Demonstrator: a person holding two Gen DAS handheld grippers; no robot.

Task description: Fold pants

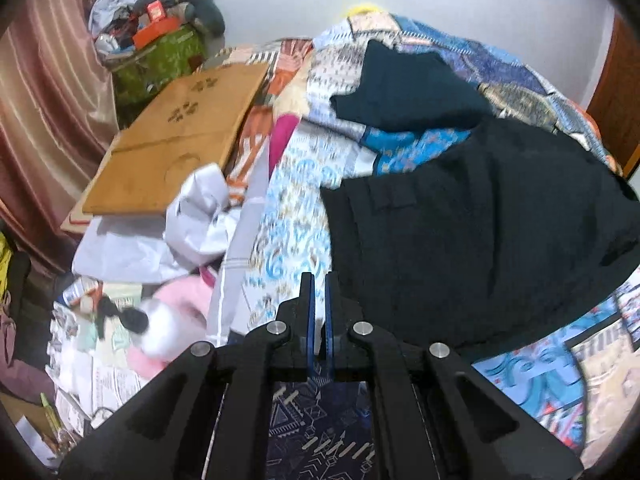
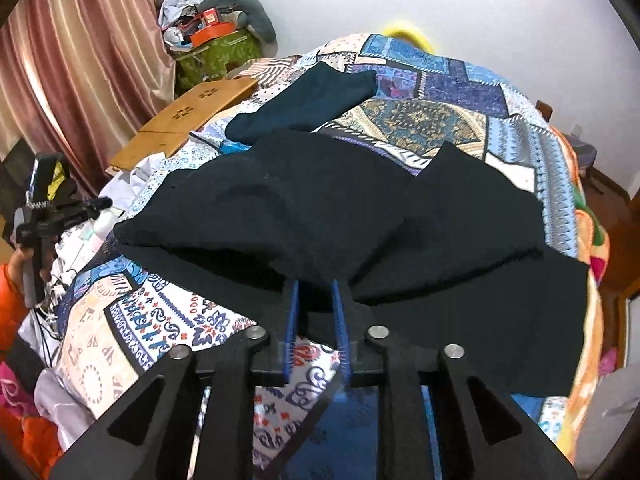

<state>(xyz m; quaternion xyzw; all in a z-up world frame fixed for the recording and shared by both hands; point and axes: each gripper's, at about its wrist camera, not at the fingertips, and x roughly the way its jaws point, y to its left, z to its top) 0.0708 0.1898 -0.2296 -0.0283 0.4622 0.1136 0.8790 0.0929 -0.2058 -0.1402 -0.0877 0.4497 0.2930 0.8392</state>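
a: nearest the lens, right tool (image 2: 316, 282), blue-padded fingers (image 2: 291, 312) pinched on a bunched fold of the black pants (image 2: 320, 208), cloth gathered between the pads.

b: and the left tool (image 1: 319, 280)?

a: narrowed almost to nothing, only a thin slit between the blue pads, gripping no cloth. hovering just beside the left edge of the pants (image 1: 480, 232), over the patterned bedspread (image 1: 288, 216). also visible far left in the right wrist view (image 2: 86, 204), well apart from the garment.

b: where are the pants lying?

a: spread across the bed on the patchwork bedspread (image 2: 440, 120), rumpled, belt-loop end toward the left side. beyond them, a second dark garment (image 2: 308, 100), teal-tinged, flat and separate (image 1: 404, 88).

b: any containers?

a: green patterned box (image 2: 218, 56) in the far corner by the pink curtain (image 2: 80, 60), heaped with an orange box (image 2: 212, 30), a small red pack and crumpled odds; grey neck pillow (image 2: 256, 8) draped over the pile. same heap in the left view (image 1: 160, 56).

b: anything else close by?

a: wooden lap tray (image 1: 176, 140) beside the bed's edge, white crumpled fabric (image 1: 200, 208) against its lower end, pink plush toy (image 1: 168, 320) below that, blurred.
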